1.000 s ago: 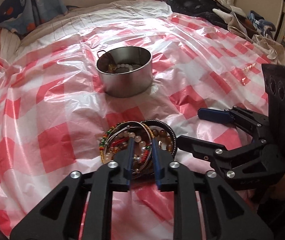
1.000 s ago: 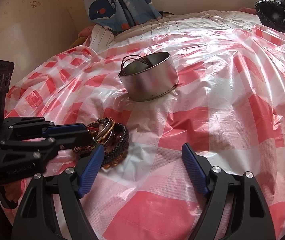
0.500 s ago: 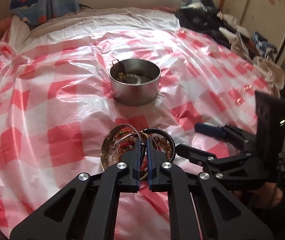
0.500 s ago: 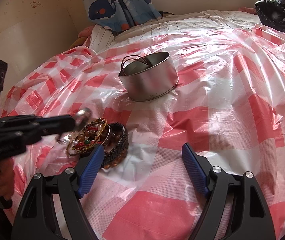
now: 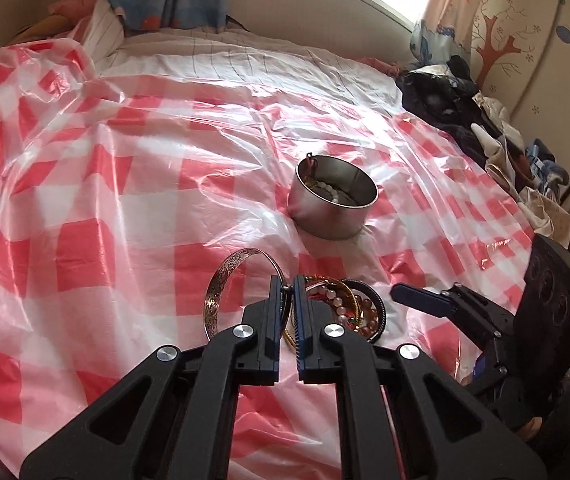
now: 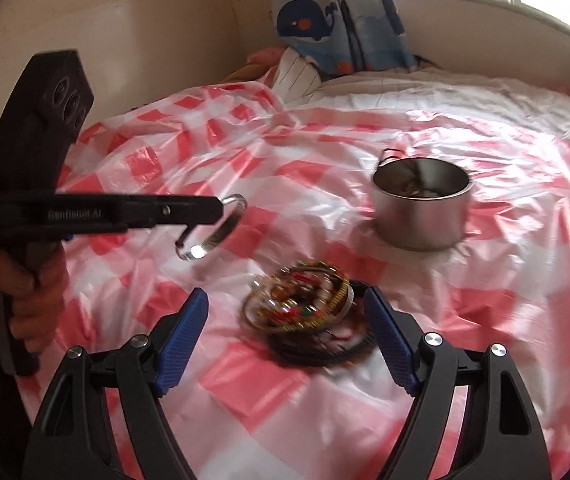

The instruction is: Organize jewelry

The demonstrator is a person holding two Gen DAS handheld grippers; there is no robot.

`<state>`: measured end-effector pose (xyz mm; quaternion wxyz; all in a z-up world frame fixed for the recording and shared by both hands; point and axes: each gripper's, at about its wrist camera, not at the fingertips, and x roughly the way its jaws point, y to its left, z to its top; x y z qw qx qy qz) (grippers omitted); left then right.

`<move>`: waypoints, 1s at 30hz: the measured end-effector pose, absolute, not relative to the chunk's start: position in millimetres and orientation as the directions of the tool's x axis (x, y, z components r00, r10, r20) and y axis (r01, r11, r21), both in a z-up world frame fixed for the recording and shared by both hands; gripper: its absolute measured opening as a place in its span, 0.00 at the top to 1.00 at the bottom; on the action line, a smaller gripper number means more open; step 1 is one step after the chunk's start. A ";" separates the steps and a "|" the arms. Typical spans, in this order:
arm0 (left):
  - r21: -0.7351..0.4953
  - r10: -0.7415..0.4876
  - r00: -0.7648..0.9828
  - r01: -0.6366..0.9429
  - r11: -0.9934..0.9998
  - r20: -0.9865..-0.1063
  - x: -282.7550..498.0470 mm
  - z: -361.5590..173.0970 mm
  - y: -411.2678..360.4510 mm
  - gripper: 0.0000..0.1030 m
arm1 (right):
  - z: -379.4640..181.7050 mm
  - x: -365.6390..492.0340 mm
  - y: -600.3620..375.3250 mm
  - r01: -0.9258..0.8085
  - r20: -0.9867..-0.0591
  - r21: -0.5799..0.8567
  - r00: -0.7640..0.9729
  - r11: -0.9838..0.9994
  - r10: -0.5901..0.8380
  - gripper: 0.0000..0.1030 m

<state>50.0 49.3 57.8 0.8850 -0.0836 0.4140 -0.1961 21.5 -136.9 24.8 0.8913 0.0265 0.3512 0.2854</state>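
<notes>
With my left gripper (image 5: 289, 280) clamped shut on the thin rim of a bangle (image 5: 221, 288), the risk is plain: that's a narrow metal edge between flat pads, and the ring hangs off to one side, so a jolt or a quick swing could let it pivot and slide out before it gets to the pot (image 5: 333, 204). The pot sits on soft bedding under a slick checked plastic sheet (image 5: 85, 184), so a clumsy drop against its wall could tip it too.

The bangle is a broad band, gold-toned with an engraved pattern, shiny on its inner face. In the left wrist view it hangs at about nine o'clock from my fingertips, clear of the sheet. The pot stands at roughly one o'clock, well apart, with pale beads already inside.

My right gripper (image 6: 285, 320) has its jaws wide, holding nothing, hovering with the remaining pile of bracelets (image 6: 305, 304) between its pads but not touching. That pile is a tangle of beaded and dark rings; pulling one could drag the others.
</notes>
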 end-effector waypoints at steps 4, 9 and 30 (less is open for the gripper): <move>-0.318 -0.421 0.592 0.276 0.907 -0.688 50.6 61.4 51.6 0.95 | 22.6 51.8 -139.0 -0.414 -0.654 0.306 0.563 0.857 0.505 0.46; -0.318 -0.431 0.592 0.291 0.902 -0.681 49.8 63.3 48.7 0.95 | 3.0 76.1 -134.7 -0.376 -0.742 0.292 0.491 0.879 0.457 0.71; -0.324 -0.432 0.579 0.286 0.902 -0.692 51.0 57.0 46.0 0.95 | 23.2 55.9 -155.9 -0.355 -0.694 0.341 0.530 0.871 0.488 0.46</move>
